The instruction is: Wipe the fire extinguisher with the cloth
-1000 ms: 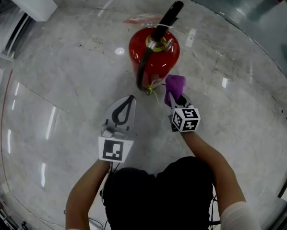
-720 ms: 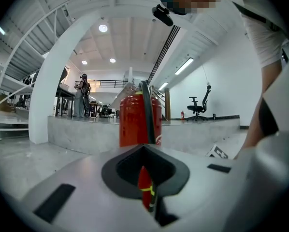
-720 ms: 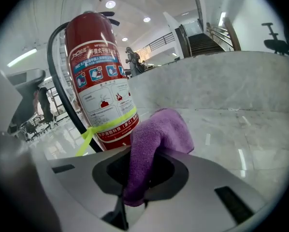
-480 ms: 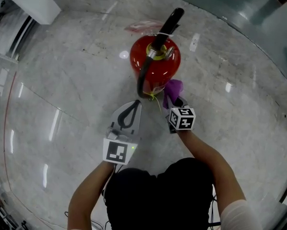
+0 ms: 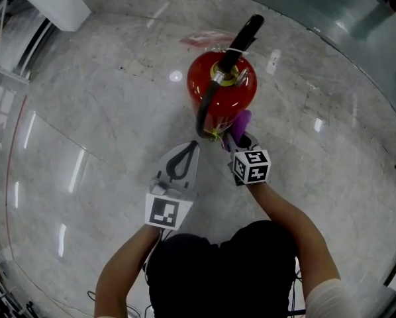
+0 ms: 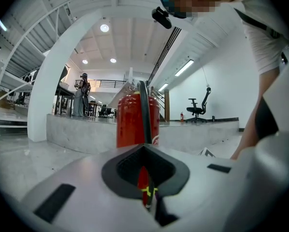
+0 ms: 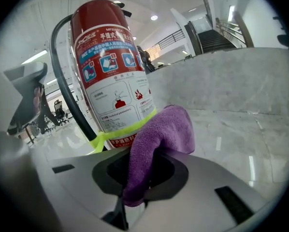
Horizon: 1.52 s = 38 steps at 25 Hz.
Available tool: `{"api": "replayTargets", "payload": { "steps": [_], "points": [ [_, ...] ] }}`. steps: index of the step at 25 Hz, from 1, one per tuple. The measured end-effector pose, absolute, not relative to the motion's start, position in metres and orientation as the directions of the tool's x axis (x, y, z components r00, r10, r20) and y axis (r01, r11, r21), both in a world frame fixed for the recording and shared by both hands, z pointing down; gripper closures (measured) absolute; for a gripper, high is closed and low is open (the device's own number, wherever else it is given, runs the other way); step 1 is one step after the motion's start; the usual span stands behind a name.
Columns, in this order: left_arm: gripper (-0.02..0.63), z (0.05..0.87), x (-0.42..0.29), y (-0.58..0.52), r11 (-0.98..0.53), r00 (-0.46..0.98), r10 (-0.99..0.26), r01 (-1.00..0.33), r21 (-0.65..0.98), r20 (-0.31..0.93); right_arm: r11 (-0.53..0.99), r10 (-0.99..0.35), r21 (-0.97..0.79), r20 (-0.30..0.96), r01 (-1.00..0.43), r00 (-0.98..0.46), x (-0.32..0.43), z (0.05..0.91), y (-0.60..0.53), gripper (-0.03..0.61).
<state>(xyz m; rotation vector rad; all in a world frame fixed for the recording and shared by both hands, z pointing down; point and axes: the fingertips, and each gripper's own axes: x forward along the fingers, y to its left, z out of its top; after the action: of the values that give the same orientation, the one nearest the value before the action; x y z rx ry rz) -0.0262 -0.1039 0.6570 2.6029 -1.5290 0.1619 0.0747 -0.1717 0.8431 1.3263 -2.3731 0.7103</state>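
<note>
Closing in, head view: the right gripper had brought the purple cloth right up to the glossy red fire extinguisher standing on the marble floor, so wiping looked ready to start. Left gripper view: the left gripper showed fingers together, empty. Right gripper view: fingers pinched the soft, fuzzy cloth beside the smooth, labelled cylinder.

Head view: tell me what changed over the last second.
The right gripper, shut on the cloth, moved forward toward the extinguisher. The cloth now sits closer in at its lower side, about touching. Nothing was taken hold of or let go. The left gripper stayed shut and empty near the hose, and the extinguisher stayed upright.
</note>
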Motion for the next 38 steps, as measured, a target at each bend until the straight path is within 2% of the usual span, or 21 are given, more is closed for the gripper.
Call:
{"api": "replayTargets", "payload": {
  "steps": [12, 38],
  "points": [
    [0.609, 0.656, -0.04, -0.112, -0.467, 0.473, -0.869, -0.881, 0.072, 0.144, 0.62, -0.654, -0.125, 0.463, -0.774, -0.598, 0.069, 0.76, -0.164, 0.518],
    [0.611, 0.619, -0.044, -0.117, -0.494, 0.495, -0.865, -0.869, 0.038, 0.081, 0.726, -0.617, -0.067, 0.377, -0.685, -0.69, 0.057, 0.627, -0.153, 0.518]
  ]
}}
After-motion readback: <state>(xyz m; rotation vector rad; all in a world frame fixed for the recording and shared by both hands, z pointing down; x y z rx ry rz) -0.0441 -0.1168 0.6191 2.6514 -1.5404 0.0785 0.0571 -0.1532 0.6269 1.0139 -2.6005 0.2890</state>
